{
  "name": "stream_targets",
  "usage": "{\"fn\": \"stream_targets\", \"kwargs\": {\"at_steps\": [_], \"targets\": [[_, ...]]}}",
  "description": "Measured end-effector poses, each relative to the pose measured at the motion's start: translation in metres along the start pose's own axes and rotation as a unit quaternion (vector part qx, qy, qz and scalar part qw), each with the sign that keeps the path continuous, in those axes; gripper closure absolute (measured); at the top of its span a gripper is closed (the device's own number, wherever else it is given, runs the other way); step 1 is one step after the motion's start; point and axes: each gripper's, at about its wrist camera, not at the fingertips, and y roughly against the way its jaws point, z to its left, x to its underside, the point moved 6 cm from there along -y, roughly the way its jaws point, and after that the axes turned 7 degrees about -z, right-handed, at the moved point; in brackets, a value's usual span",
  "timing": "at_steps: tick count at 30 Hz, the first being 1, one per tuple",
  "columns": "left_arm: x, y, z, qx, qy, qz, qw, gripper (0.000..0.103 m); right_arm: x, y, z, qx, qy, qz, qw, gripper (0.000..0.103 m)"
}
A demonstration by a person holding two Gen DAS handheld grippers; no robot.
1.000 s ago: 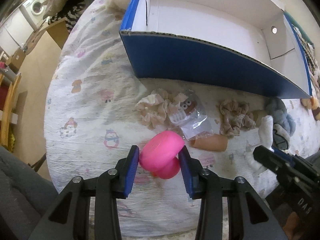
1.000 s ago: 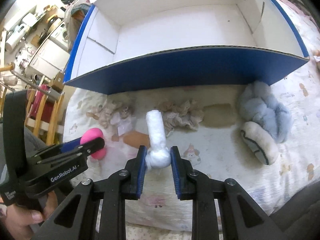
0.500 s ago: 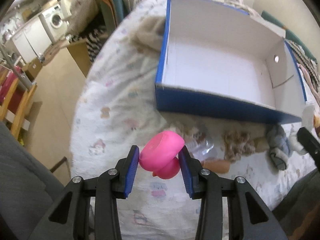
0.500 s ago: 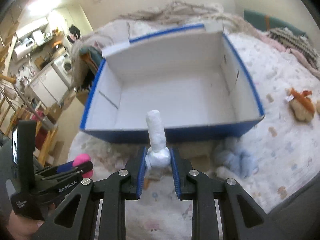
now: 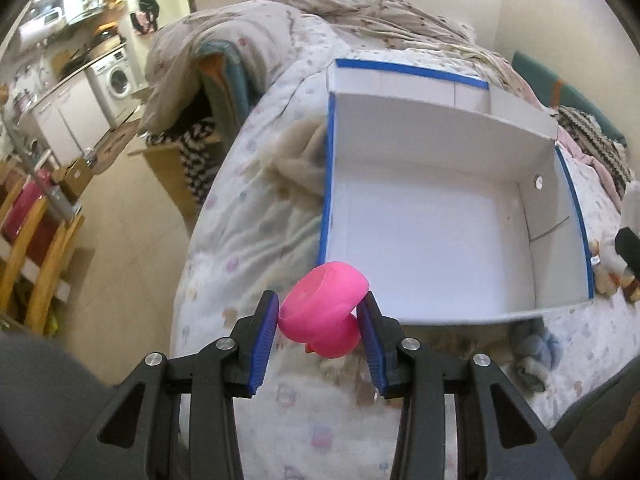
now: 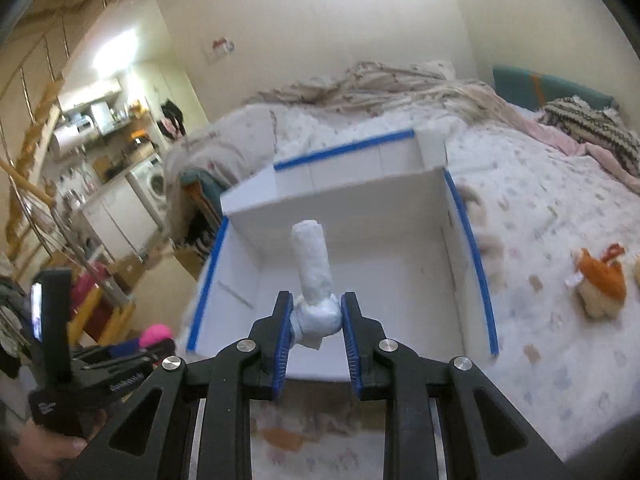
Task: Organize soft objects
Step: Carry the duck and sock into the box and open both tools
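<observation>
My left gripper (image 5: 322, 322) is shut on a pink soft toy (image 5: 324, 314) and holds it in the air near the front left corner of the open blue-and-white box (image 5: 440, 240). My right gripper (image 6: 316, 320) is shut on a white rolled soft item (image 6: 314, 276), held upright above the box's (image 6: 380, 280) near wall. The box's inside shows bare white. The left gripper (image 6: 120, 364) with the pink toy (image 6: 156, 334) shows at lower left in the right wrist view.
The box sits on a bed with a printed quilt (image 5: 248, 240). A blue-grey soft item (image 5: 532, 344) lies in front of the box. An orange plush toy (image 6: 600, 284) lies right of the box. A rumpled blanket (image 6: 380, 88) is behind. The bed edge drops to floor (image 5: 120, 240) at left.
Both grippers have risen from the bed with their items and moved toward the box. The items left on the quilt have dropped below the view.
</observation>
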Motion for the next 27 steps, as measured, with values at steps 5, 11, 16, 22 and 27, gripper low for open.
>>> {"fn": "stream_targets", "kwargs": {"at_steps": [5,11,16,22,27], "targets": [[-0.038,-0.014,-0.006,0.012,-0.004,-0.008,0.9999,0.066,-0.028,-0.016,-0.008,0.001,0.007,-0.015,1.000,0.077],[-0.074,-0.033,-0.018,0.013,-0.024,-0.024,0.9993,0.066,-0.049,-0.043,-0.014,0.021,0.039,-0.020,0.999,0.077],[-0.085,-0.062,-0.028,0.008,-0.033,-0.015,0.9993,0.066,-0.054,-0.072,-0.015,0.031,0.060,-0.008,0.998,0.077],[-0.082,-0.093,-0.044,0.018,-0.039,-0.001,0.9991,0.066,-0.041,-0.102,-0.022,0.032,0.046,0.025,0.998,0.077],[-0.066,-0.115,-0.051,0.035,-0.039,0.021,0.9984,0.066,-0.019,-0.121,-0.037,0.063,0.038,0.072,0.995,0.077]]}}
